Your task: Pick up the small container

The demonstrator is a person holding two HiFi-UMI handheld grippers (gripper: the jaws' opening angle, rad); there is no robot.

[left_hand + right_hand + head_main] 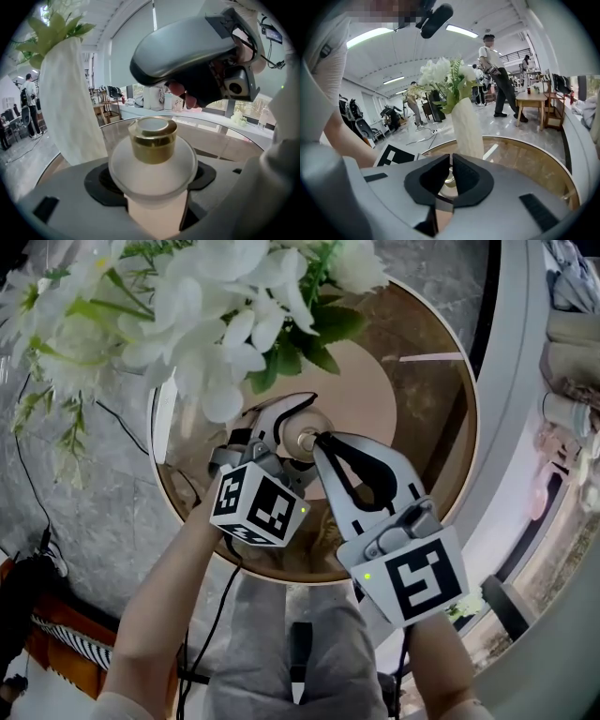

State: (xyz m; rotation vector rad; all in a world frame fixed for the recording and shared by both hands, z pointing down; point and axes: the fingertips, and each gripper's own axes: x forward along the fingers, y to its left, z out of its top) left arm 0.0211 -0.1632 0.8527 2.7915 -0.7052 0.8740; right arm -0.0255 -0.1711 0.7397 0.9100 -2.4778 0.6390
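Note:
The small container (305, 440) is a frosted jar with a gold cap (152, 140), standing over the round glass table (422, 409). My left gripper (298, 427) is shut on it, with the black pads (101, 180) pressing on the jar's sides (152, 168). My right gripper (320, 440) is shut with nothing between its jaws, its tips right beside the gold cap. In the left gripper view the right gripper (187, 56) hangs just above and behind the jar. In the right gripper view the shut jaws (451, 171) hide most of the jar; only a sliver of gold (448, 180) shows.
A white vase (70, 93) of white flowers (187, 315) stands close to the left of the jar on the table. A curved white ledge (516, 427) runs past the table's right side. Cables (28, 474) lie on the floor. People and a wooden table (532, 98) are far off.

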